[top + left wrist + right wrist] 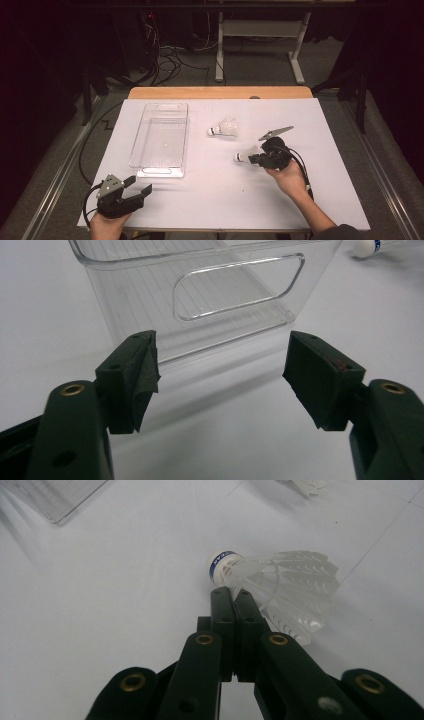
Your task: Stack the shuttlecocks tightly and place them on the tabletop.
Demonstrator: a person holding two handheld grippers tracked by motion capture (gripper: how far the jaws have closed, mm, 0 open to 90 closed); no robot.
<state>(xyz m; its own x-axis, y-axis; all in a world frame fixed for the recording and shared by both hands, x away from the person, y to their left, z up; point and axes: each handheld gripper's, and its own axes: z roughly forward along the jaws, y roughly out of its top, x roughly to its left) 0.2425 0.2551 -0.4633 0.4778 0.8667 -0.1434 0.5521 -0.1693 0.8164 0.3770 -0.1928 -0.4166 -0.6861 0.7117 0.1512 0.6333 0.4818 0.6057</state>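
A white feather shuttlecock point(244, 155) with a blue band on its cork lies on the white table right of centre. My right gripper point(253, 159) is shut on it. In the right gripper view the gripper's point(231, 592) jaws are pressed together at the shuttlecock's point(285, 580) skirt, just behind the cork. A second shuttlecock point(224, 129) lies farther back, near the middle. My left gripper point(140, 185) rests at the front left, open, with nothing between its jaws. The left gripper view has the gripper point(222, 375) facing the near end of a clear plastic bin point(200, 290).
The clear bin point(158, 172) stands lengthwise on the table's left half with nothing in it; a corner of it point(55, 495) sits at the top left of the right gripper view. The second shuttlecock's cork point(367, 246) peeks in beyond the bin. White table stretches between the two hands.
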